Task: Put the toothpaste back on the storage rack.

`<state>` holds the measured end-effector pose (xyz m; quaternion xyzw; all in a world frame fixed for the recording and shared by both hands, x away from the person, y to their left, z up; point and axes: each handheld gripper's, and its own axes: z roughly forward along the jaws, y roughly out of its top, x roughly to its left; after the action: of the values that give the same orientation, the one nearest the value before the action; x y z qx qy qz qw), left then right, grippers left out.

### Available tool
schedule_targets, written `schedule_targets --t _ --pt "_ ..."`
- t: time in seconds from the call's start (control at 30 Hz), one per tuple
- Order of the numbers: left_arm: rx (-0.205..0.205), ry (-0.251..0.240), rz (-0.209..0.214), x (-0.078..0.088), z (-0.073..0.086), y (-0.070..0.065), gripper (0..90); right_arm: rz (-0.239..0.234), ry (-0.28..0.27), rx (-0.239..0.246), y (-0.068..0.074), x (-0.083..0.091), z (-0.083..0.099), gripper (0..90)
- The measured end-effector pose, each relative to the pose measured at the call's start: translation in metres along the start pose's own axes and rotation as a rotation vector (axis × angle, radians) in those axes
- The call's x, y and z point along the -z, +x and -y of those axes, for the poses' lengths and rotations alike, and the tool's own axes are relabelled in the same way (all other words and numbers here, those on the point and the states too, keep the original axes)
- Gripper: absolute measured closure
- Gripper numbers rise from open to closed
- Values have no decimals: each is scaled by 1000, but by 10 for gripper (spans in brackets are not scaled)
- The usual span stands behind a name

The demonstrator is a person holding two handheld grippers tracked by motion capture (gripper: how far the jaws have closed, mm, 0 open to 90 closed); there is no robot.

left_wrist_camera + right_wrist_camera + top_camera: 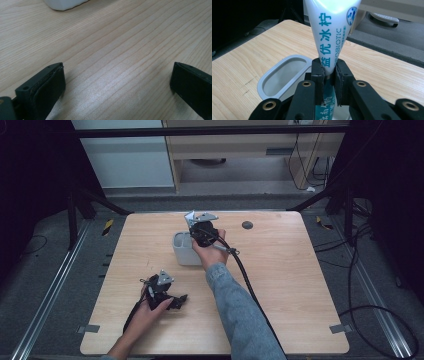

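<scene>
The right gripper (329, 75) clamps a white toothpaste tube (331, 32) upright just above the grey holder cup (265, 81) — likely to lower it inside. The left gripper (117, 82) rests nearer the person than the cup, jaws apart and empty — out of the way.

obstacle: grey holder (182, 251) mid-table | free: bare tabletop (290, 285) right side

- The holder cup (183, 251) stands on the table (280, 285), near its middle.
- The toothpaste tube (332, 32) is over the cup's right part.
- The left gripper (176, 301) rests near the table's front-left.
</scene>
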<state>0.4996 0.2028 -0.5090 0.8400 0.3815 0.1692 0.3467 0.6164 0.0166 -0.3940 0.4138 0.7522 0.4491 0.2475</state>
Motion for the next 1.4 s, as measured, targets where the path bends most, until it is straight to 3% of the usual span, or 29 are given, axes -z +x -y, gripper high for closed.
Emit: schedule_targets --t 1.4 --pt "1 0 0 0 0 0 0 -2 54 37 9 -7 5 793"
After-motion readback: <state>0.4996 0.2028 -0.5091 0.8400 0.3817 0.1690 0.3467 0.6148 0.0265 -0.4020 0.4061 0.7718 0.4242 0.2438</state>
